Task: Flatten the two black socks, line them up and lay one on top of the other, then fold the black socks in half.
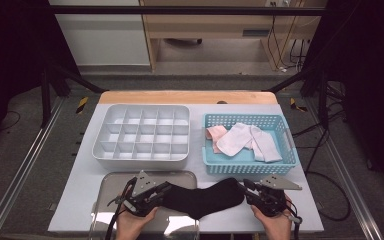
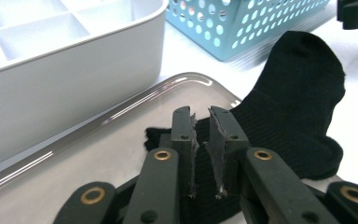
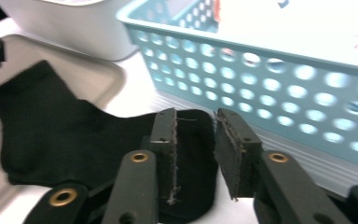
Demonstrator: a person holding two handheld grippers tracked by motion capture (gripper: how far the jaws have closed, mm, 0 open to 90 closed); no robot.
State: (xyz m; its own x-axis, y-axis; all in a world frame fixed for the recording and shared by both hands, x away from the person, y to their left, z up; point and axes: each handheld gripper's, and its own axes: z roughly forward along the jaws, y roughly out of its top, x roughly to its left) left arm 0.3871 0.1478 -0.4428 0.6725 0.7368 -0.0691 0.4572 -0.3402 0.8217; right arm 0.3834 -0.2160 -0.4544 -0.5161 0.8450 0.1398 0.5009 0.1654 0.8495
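High view: a black sock [image 1: 207,197] is laid flat, half on the tray [image 1: 111,181], stretched between both grippers for smoothing.

Left gripper view: the left gripper [image 2: 204,122] is clamped on the cuff, jaws nearly together, held low and level.

Right gripper view: the right gripper [image 3: 196,122] is parted over the toe, unclamped, beside the basket [image 3: 279,88].
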